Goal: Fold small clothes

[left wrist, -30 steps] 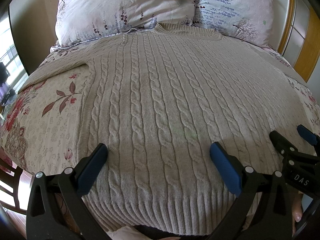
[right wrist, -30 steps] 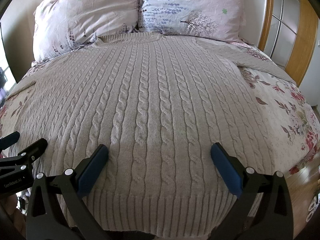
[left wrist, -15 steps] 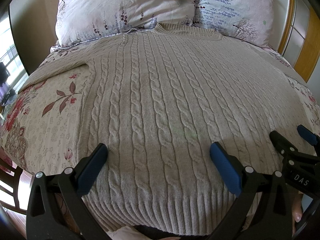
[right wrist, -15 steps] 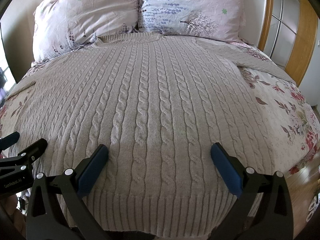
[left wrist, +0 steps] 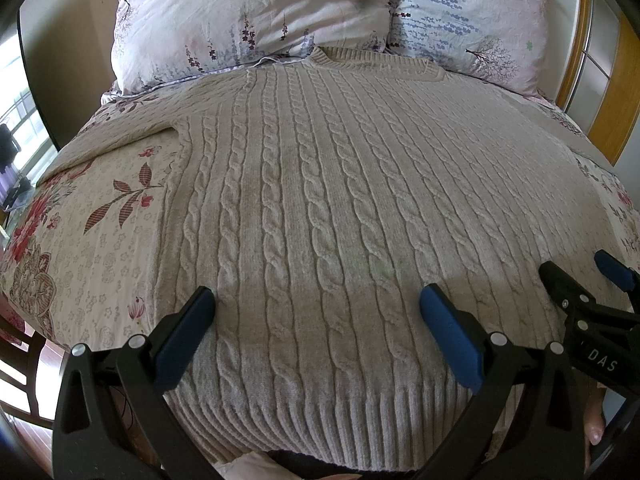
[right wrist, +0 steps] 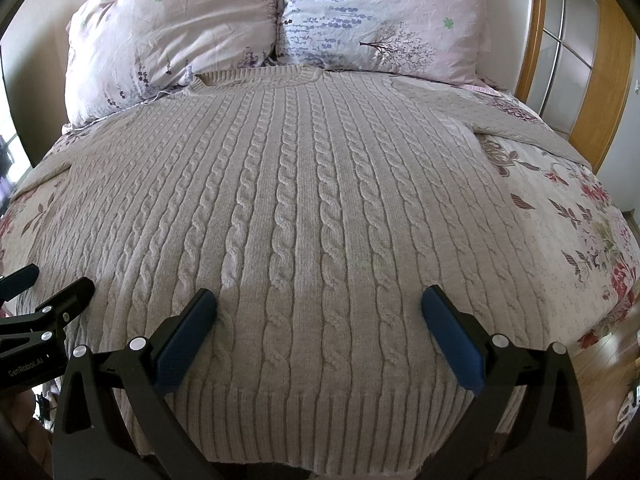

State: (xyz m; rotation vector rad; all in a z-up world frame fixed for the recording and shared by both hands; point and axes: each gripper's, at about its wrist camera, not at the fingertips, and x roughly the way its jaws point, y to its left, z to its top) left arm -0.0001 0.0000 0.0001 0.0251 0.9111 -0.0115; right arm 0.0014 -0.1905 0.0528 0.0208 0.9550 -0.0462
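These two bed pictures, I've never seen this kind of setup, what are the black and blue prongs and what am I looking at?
No robot here: a person holds a two-finger clamp tool in each hand, each with a wide-angle camera looking along its fingers. One picture comes from the left gripper, the other from the right gripper. The prongs are each gripper's fingers, with blue pads. Both grippers are open and hold nothing. A beige cable-knit sweater lies spread flat on a flowered bedspread, its collar toward two pillows. Its ribbed hem is nearest the grippers. Each camera also catches the other gripper at its edge.
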